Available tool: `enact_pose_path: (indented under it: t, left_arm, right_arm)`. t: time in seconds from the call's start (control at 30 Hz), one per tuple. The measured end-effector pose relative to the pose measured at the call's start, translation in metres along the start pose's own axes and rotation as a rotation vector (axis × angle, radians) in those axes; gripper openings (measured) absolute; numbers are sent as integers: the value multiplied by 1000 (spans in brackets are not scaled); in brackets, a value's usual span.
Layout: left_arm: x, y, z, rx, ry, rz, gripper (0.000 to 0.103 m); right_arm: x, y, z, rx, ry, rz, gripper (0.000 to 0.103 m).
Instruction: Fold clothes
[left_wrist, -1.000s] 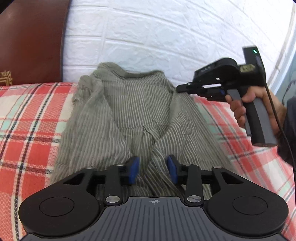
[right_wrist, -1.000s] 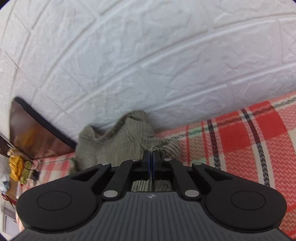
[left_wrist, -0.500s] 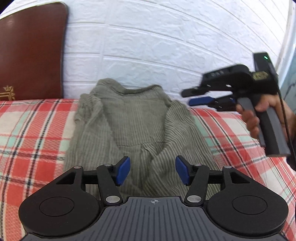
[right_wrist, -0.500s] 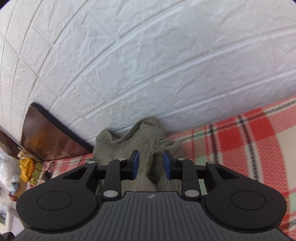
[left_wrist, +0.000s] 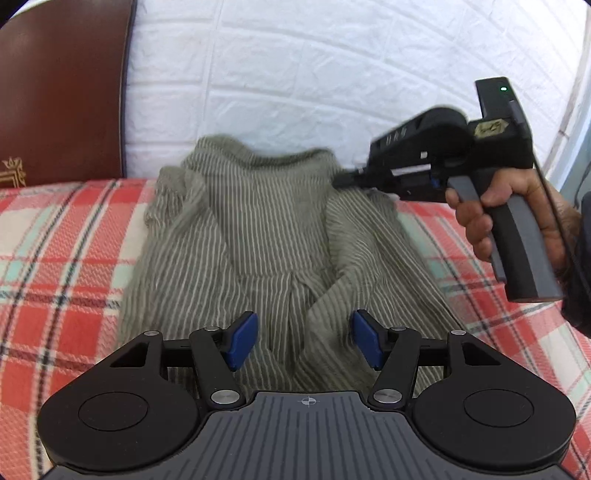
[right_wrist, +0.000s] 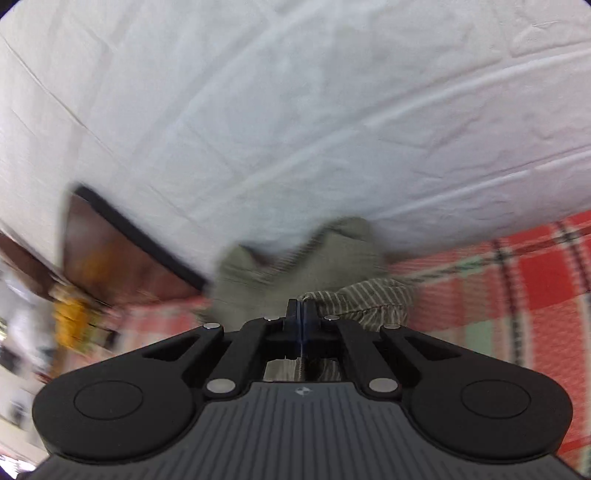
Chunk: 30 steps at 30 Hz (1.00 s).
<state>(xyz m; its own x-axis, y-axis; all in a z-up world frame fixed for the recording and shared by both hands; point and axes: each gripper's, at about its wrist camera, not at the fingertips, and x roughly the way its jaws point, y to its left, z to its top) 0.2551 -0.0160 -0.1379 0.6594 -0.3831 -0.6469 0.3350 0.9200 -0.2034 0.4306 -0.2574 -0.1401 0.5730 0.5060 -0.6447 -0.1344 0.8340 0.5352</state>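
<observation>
Right gripper (right_wrist: 302, 317) was pinched shut at the striped garment's (left_wrist: 266, 236) far right corner, fabric apparently caught. Left gripper (left_wrist: 303, 339) hovered wide open over the near hem; the garment lay lengthwise away on the plaid bed (left_wrist: 55, 258).

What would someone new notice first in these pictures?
A rumpled grey-green striped garment lies mid-frame on a red plaid blanket, its top against a white brick wall. The right claw, held in a hand, is shut at the garment's upper right edge, while the left claw stands open over the near part.
</observation>
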Motion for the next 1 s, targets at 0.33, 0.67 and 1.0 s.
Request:
enact_pose_path:
  t: [0.33,0.67,1.0]
  left_arm:
    - [-22,-9,17,73,-65,-42,71]
    - [25,-7,21,2,101,-97,20]
    - [27,2,24,-4,92,-84,14]
  right_arm:
    - [-56,-1,2,-8,-109,40,42]
    - [-52,-16,-40,-33,30,-26,54]
    - [-28,-21,-41,-3,28,37,4]
